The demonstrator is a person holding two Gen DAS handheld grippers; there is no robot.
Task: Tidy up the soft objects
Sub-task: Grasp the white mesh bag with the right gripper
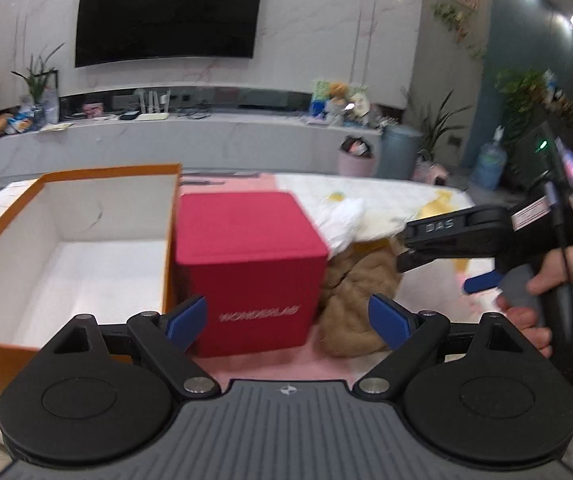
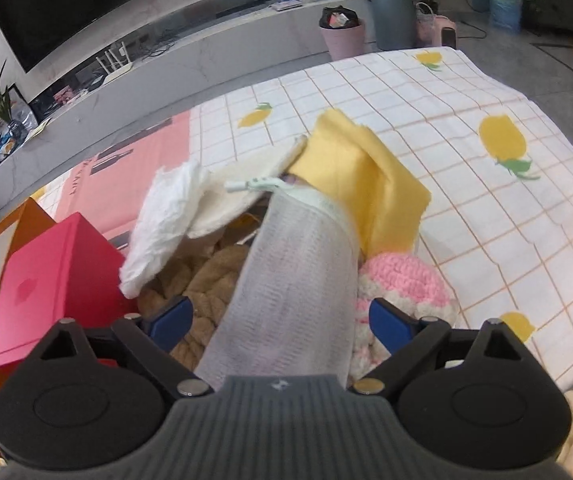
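Beside the red box (image 1: 246, 268), which we use as our landmark, sits an open orange box (image 1: 66, 248) with a bare white inside, touching the red box's left side. On its right lies the pile of soft things: a tan knitted piece (image 1: 358, 304) against the red box, a crumpled white cloth (image 2: 162, 224) leaning over its far right corner, then a yellow cloth (image 2: 362, 184) and a pink and cream crocheted piece (image 2: 402, 292) farther out. All rest on a checked lemon-print cloth (image 2: 486, 208) covering the surface.

Our left claw (image 1: 288, 322) is spread wide and holds nothing; the red box stands just ahead of it.

Our right claw (image 2: 280, 322) is also spread wide. A white mesh pouch (image 2: 298, 280) with a pale zipper runs up between its blue pads, but neither pad appears to press on it, so we judge it not gripped.

To do this step well, we would centre the pouch between the pads and close on its thick middle, not on the zipper end, since thin mesh may slip. We would lift clear of the tan piece so nothing drags along, then carry it over the red box to the orange box, its likely home.
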